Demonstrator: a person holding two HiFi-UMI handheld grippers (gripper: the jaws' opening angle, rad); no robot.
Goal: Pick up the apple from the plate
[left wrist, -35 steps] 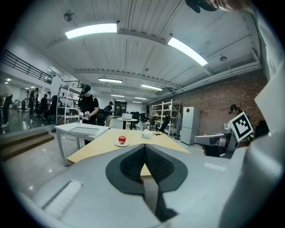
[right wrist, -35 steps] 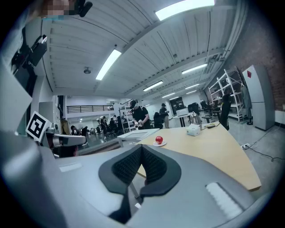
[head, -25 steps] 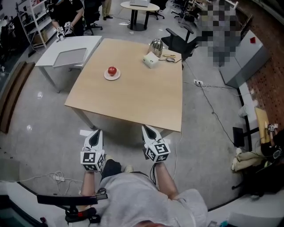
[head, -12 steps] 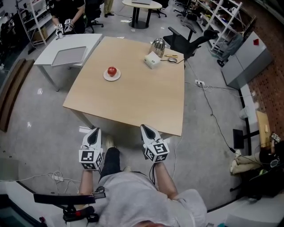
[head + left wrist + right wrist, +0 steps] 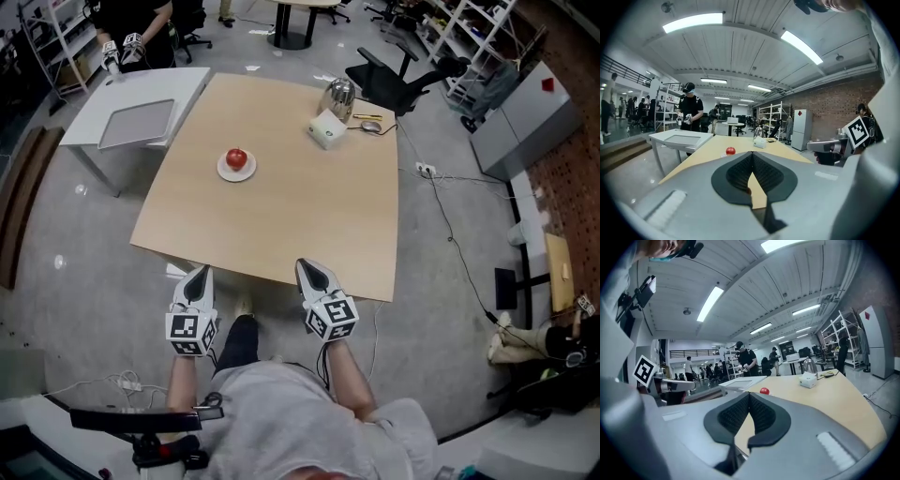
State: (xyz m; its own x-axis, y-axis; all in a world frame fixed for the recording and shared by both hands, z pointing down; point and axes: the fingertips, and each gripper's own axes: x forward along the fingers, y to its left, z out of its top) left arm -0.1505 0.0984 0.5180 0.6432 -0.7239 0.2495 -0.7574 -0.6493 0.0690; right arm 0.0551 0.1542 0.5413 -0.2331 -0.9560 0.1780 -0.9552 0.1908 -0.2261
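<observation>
Both clenched and empty, the left gripper [image 5: 196, 275] and right gripper [image 5: 313, 270] risked knocking the round red apple [image 5: 236, 158], far ahead on its white plate [image 5: 225, 174], rolling unless opened.

The apple [image 5: 236, 157] is deep red on a white plate [image 5: 224, 173]. The table [image 5: 281, 211] under them is pale honey-coloured wood, plain all over. At the far left, a side table [image 5: 183, 86] is white with a flat grey tray [image 5: 136, 123]. At the far end of the wooden table the box [image 5: 326, 128] is white and the kettle [image 5: 337, 96] shiny silver. The left gripper [image 5: 198, 273] and right gripper [image 5: 307, 265] are light grey with black ribbed pads [image 5: 738, 172], and each bears a cube [image 5: 191, 335] of black-and-white square markers. The floor [image 5: 84, 253] is glossy grey. The chair [image 5: 389, 84] is black, and the wall [image 5: 562, 173] on the right is reddish-brown brick.
</observation>
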